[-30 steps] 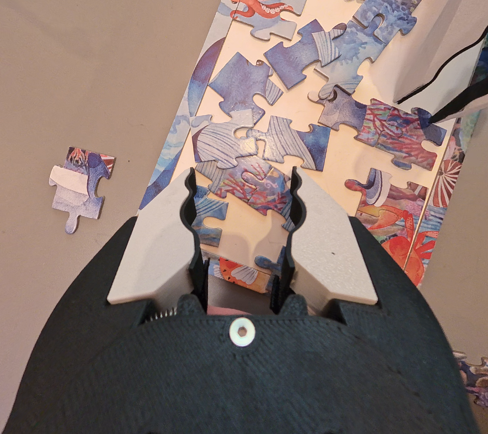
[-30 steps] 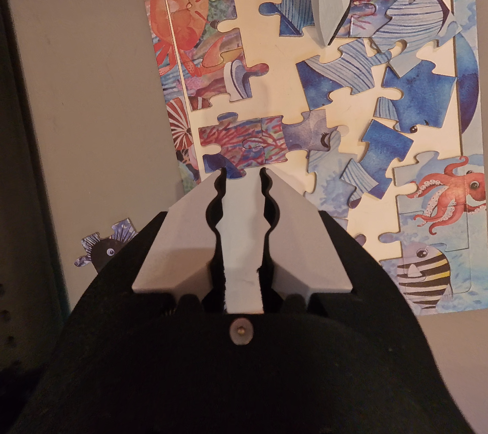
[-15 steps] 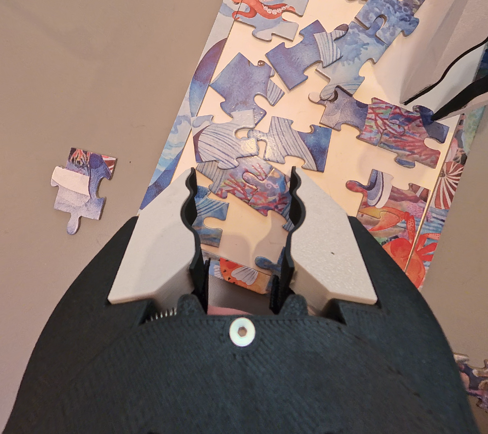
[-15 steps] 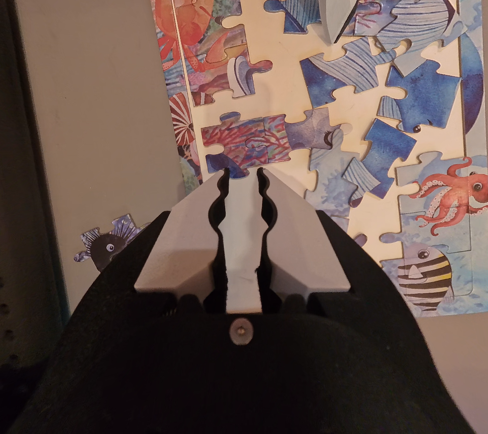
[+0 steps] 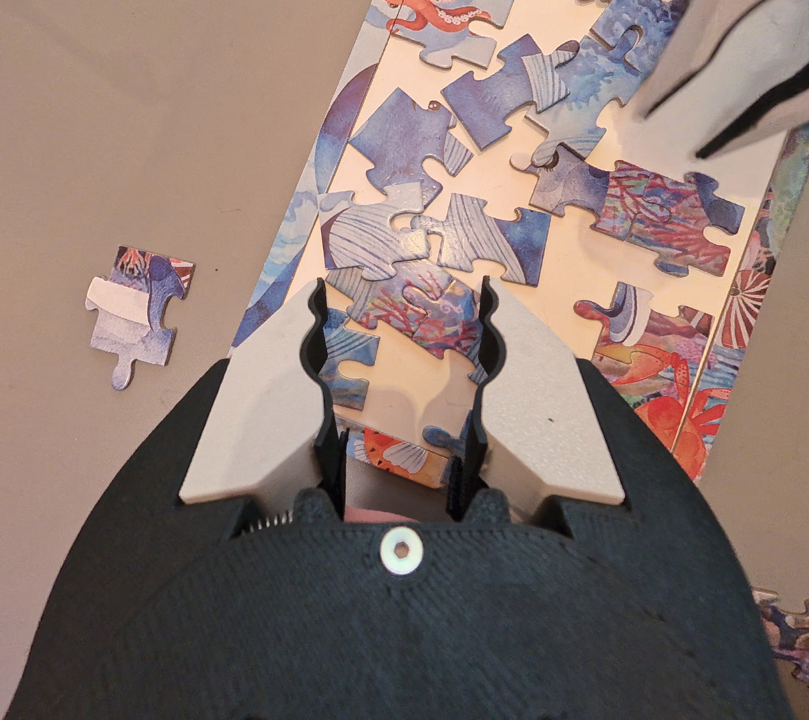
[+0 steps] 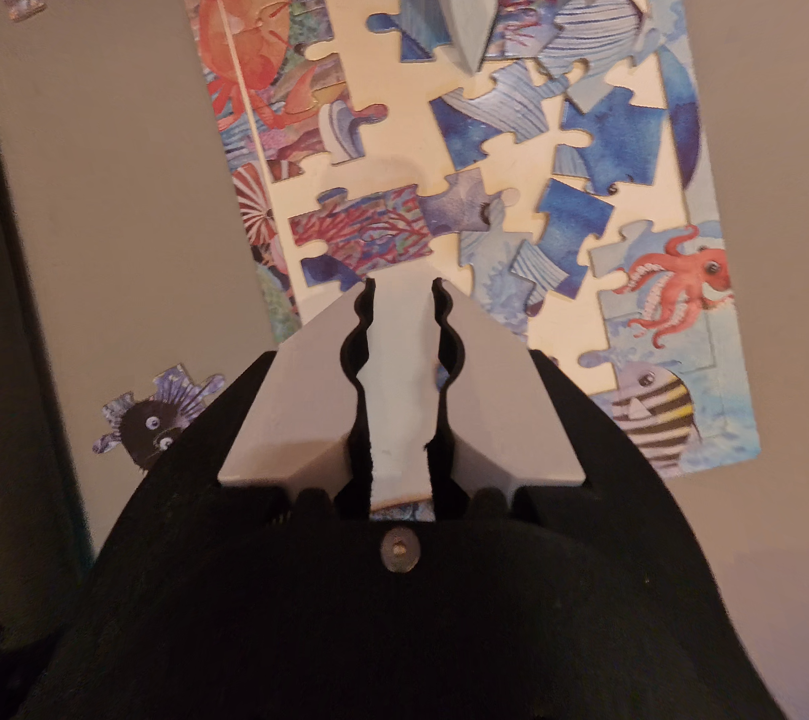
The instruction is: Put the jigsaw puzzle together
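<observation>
Left gripper (image 5: 402, 291): jaws spread wide, nothing between them, pointing down and forward.
Right gripper (image 6: 402, 283): jaws parted by a narrower gap, empty, tilted downward.

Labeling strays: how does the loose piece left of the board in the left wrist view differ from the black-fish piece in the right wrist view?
The blue-and-white loose puzzle piece lies fully in view; the black-fish puzzle piece is partly hidden behind the right gripper's body. The blue-and-white piece shows a pale band with a red corner; the black-fish piece shows a dark fish with two eyes. Both lie flat on the tan table, off the puzzle board.
</observation>
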Demonstrator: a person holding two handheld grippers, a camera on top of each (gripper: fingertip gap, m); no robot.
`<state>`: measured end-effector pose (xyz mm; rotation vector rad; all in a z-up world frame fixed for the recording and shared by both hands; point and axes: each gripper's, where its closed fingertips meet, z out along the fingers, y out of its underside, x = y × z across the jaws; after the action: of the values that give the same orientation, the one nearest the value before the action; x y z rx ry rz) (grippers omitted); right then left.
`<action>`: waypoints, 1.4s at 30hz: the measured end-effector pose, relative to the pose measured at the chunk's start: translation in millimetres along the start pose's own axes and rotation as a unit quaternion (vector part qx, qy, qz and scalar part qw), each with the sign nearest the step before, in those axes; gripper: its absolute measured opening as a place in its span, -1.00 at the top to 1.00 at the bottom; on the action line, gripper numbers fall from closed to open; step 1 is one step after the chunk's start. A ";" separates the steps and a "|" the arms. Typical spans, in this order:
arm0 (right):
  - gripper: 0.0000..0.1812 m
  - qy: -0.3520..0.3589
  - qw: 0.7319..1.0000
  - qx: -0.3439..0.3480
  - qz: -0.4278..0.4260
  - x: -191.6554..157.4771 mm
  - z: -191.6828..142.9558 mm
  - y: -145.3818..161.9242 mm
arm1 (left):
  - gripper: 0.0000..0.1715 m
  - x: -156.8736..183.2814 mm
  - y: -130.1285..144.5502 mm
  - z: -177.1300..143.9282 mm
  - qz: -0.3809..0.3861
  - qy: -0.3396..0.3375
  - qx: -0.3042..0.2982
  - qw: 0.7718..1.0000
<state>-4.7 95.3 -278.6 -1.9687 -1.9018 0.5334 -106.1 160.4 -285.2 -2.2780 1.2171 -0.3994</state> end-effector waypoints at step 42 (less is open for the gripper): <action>0.72 0.005 0.999 0.042 0.021 9.3 -9.8 -6.0 | 0.22 -1.1 0.5 0.0 0.002 -0.005 0.000 1.000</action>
<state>-4.8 104.8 -267.4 -1.9587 -1.8059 0.6046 -107.0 161.1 -285.5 -2.2734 1.2177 -0.3871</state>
